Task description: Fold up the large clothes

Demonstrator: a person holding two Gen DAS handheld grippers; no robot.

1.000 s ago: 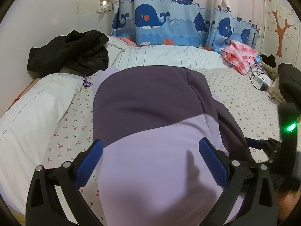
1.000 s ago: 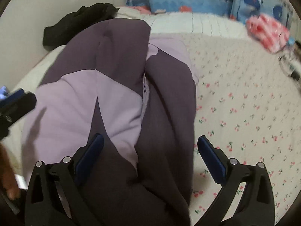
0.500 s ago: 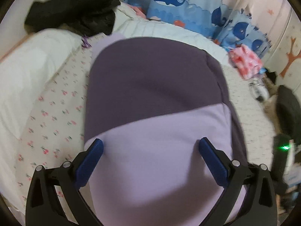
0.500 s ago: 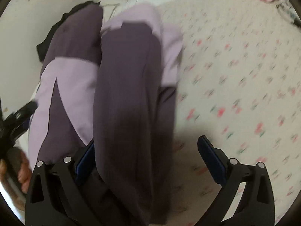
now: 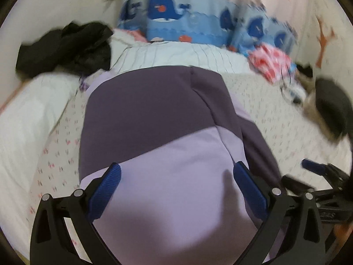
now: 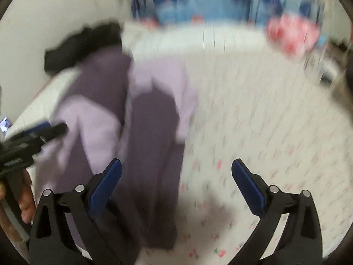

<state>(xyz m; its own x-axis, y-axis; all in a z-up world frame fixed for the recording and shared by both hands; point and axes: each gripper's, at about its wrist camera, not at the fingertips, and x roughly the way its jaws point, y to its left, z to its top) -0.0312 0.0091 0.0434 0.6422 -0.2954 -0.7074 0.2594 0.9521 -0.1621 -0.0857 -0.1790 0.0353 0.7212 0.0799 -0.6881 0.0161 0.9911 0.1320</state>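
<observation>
two-tone purple garment (image 5: 154, 114) lay lengthwise on the bed (image 5: 275, 121), both tongs wide above its near end.

left tongs (image 5: 176, 190) stood wide and gripped nothing; the garment's pale lilac panel filled the gap between the two blue pads, dark purple half beyond it. right tongs (image 6: 176, 183) also stood wide and empty, set toward the garment's right edge: a long dark purple fold (image 6: 154, 154) ran up past the left pad (image 6: 106, 187), cherry-print sheet (image 6: 253, 121) under the right one. right view was heavily blurred. count: one purple garment, two tongs, each seen in the other's view at the frame edge. one black garment pile (image 5: 64, 48) far left by the wall, one pink-and-white bundle (image 5: 271, 61) far right, one whale-print curtain (image 5: 176, 22) behind the bed. a hand (image 6: 26, 201) showed on the left tongs' grip.
</observation>
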